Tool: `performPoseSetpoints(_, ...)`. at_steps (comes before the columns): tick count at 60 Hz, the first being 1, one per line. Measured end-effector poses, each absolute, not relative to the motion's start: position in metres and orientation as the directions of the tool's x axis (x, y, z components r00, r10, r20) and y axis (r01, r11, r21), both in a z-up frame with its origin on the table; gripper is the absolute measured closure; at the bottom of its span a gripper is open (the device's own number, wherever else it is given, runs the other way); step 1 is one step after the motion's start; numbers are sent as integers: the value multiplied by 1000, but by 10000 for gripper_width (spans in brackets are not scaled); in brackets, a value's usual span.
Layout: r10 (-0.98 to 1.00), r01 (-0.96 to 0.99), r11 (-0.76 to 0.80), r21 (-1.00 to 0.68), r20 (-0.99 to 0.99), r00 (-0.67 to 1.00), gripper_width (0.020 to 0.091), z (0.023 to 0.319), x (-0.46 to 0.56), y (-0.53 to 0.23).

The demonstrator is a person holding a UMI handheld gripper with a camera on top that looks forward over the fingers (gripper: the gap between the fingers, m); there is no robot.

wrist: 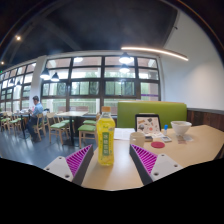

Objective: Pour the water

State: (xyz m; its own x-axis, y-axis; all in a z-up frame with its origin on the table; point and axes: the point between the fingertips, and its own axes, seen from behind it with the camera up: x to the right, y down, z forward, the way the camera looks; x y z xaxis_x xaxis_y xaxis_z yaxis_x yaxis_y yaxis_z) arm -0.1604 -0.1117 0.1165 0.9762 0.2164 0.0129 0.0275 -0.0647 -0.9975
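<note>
The bottle (105, 142) stands upright on the bench (200, 148), between the two fingers of the tool (111, 163). It is clear plastic with yellow drink inside, a white label band round its middle and a green cap on top. The tool is spread: the left pad (76, 160) sits just beside the bottle's left side, and the right pad (140, 162) stands apart from it with bare bench showing between. Whether the left pad touches the bottle cannot be told. The bottle rests on its own base near the bench's near edge.

Beyond the right finger, toward the bench's far right side, a white bowl (181, 128) stands on the wood. Left of the bowl a small framed card (148, 124) stands upright, and in front of it lies a small red thing (157, 145) beside some white paper (135, 140). Behind the far edge runs a green seat back (140, 108).

Farther off, other tables and chairs (60, 124) fill the room before tall windows (100, 80). A person (36, 108) sits at one table by the left windows. A long lamp strip (155, 51) glows overhead.
</note>
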Motion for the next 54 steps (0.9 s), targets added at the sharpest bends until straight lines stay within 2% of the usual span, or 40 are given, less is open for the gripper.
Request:
performPoseSetpoints(12,206,109,-87,-990,89,974,269,111,-217,-34)
performPoseSetpoints(20,174,135,-104,-985,116,978,278,100,-209,31)
performPoseSetpoints(24,183,173,-125,-977,149,972,678,88,-211,51)
performPoseSetpoints(27,176,170,-103,-980,150,973,695,90,-217,56)
performPoseSetpoints(28,172,186,-101,-977,167,971,735,88,-216,58)
performPoseSetpoints(34,194,217,-81,-973,198,961,826,89,-218,68)
performPoseSetpoints(45,220,107,-120,-987,78,972,827,87,-220,88)
performPoseSetpoints(48,234,2,-162,-987,-36,971,826,86,-222,97)
performPoseSetpoints(51,228,-145,-198,-969,-189,955,826,98,-237,94)
performPoseSetpoints(53,217,-250,-223,-942,-298,930,826,104,-239,103)
performPoseSetpoints(54,226,-300,-234,-925,-352,909,826,97,-223,127)
